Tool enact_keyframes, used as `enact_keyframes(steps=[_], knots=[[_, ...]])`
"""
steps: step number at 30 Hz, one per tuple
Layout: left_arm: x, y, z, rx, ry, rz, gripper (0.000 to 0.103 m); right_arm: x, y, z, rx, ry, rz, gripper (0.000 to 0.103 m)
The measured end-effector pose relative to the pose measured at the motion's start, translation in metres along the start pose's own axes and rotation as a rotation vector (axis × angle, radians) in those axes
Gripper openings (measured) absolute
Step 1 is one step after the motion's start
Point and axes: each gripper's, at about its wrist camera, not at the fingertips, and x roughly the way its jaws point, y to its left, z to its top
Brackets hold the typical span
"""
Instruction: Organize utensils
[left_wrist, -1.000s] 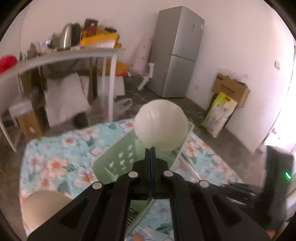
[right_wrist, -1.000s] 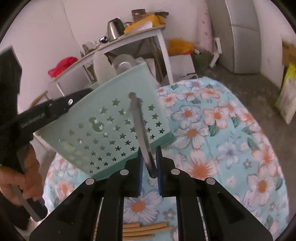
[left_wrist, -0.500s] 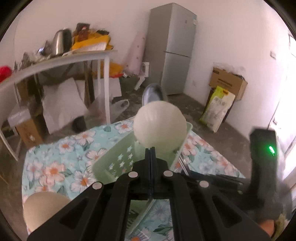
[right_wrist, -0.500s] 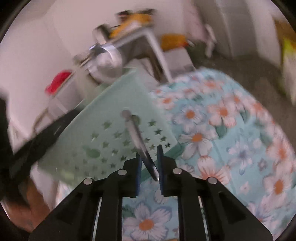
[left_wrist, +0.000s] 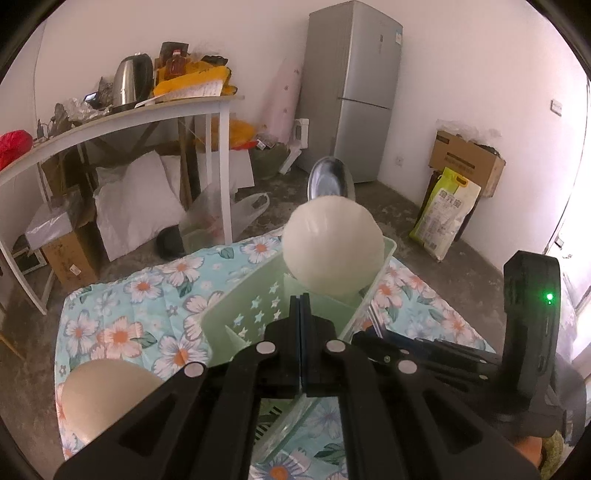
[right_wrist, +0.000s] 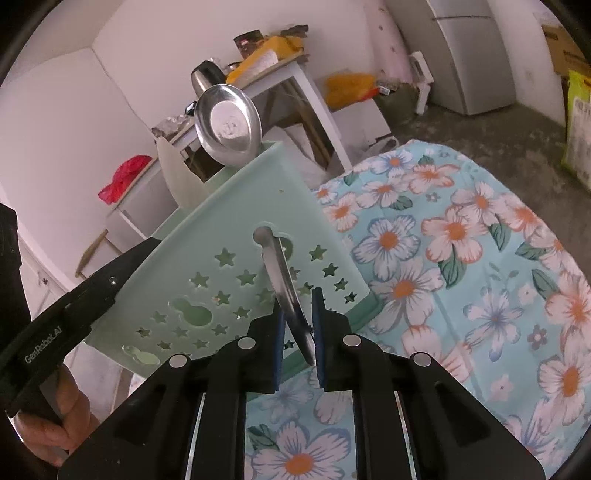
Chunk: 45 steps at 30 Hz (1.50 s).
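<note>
Gripping the slim handle of a steel ladle (right_wrist: 282, 291), the right gripper (right_wrist: 298, 332) has its blue pads pressed on the shaft, which slants up and left across the outer wall of the mint-green utensil basket (right_wrist: 236, 258). In the right wrist view the ladle's shiny bowl (right_wrist: 228, 123) shows above the basket's far rim, and a pale spatula edge (right_wrist: 177, 173) stands up just left of it. The basket has star-shaped cut-outs and sits on a bench covered with a light blue floral cloth (right_wrist: 461, 236).

From the left wrist view, the left gripper (left_wrist: 301, 314) is clenched fully shut at the near wall of the basket (left_wrist: 236, 314); whether the wall is pinched between its fingers cannot be told. A white rounded spoon head (left_wrist: 332, 245) rises out of the basket's far compartment, with the steel bowl (left_wrist: 330, 181) peeking up behind it. A beige rounded object (left_wrist: 107, 398) lies on the cloth at the near left. Behind the bench stand a white side table (left_wrist: 122, 122) with a kettle (left_wrist: 133, 83) and a grey fridge (left_wrist: 354, 88).
</note>
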Motion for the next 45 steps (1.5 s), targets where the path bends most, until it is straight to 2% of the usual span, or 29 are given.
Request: enact_keyframes(steps=[6, 10, 12, 14, 15, 17, 18, 19, 21, 22, 25, 28, 31, 33, 39, 43, 45], knots=[[-0.009, -0.001, 0.009, 0.008, 0.006, -0.001, 0.000, 0.003, -0.004, 0.002, 0.005, 0.005, 0.025, 0.012], [-0.032, 0.009, 0.029, -0.018, -0.057, 0.000, 0.002, 0.003, -0.005, 0.004, 0.001, 0.009, 0.035, 0.012], [-0.040, 0.018, 0.045, -0.057, -0.096, -0.001, 0.018, 0.005, -0.006, 0.004, -0.002, 0.009, 0.037, 0.012], [-0.041, 0.028, 0.063, -0.106, -0.118, -0.004, 0.031, 0.006, -0.006, 0.005, -0.004, 0.008, 0.039, 0.012], [-0.036, 0.033, 0.075, -0.131, -0.118, -0.025, 0.033, 0.006, -0.007, 0.005, -0.006, 0.008, 0.039, 0.012], [-0.018, 0.040, 0.098, -0.152, -0.080, -0.084, 0.036, 0.006, -0.007, 0.005, -0.006, 0.008, 0.041, 0.012], [-0.008, 0.042, 0.106, -0.157, -0.052, -0.120, 0.040, 0.006, -0.008, 0.005, -0.006, 0.008, 0.042, 0.012], [0.007, 0.045, 0.115, -0.158, -0.005, -0.177, 0.042, 0.006, -0.008, 0.005, -0.008, 0.009, 0.042, 0.012], [0.031, 0.049, 0.125, -0.169, 0.062, -0.229, 0.046, 0.006, -0.008, 0.005, -0.010, 0.010, 0.046, 0.012], [0.044, 0.051, 0.128, -0.171, 0.101, -0.268, 0.046, 0.006, -0.008, 0.005, -0.011, 0.010, 0.046, 0.011], [0.066, 0.055, 0.129, -0.178, 0.154, -0.327, 0.046, 0.006, -0.009, 0.005, -0.016, 0.011, 0.054, 0.011], [0.074, 0.056, 0.127, -0.172, 0.168, -0.355, 0.046, 0.006, -0.010, 0.005, -0.021, 0.010, 0.064, 0.011], [0.075, 0.057, 0.123, -0.174, 0.171, -0.370, 0.045, 0.006, -0.011, 0.004, -0.019, 0.010, 0.072, 0.011], [0.077, 0.057, 0.122, -0.167, 0.179, -0.382, 0.037, 0.006, -0.012, 0.004, -0.019, 0.009, 0.077, 0.011], [0.076, 0.057, 0.120, -0.172, 0.184, -0.405, 0.032, 0.006, -0.013, 0.005, -0.012, 0.012, 0.092, 0.011], [0.062, 0.065, 0.121, -0.235, 0.134, -0.496, 0.032, 0.006, -0.015, 0.005, -0.004, 0.013, 0.102, 0.011], [0.057, 0.065, 0.121, -0.229, 0.125, -0.535, 0.032, 0.006, -0.015, 0.006, -0.003, 0.013, 0.106, 0.011]])
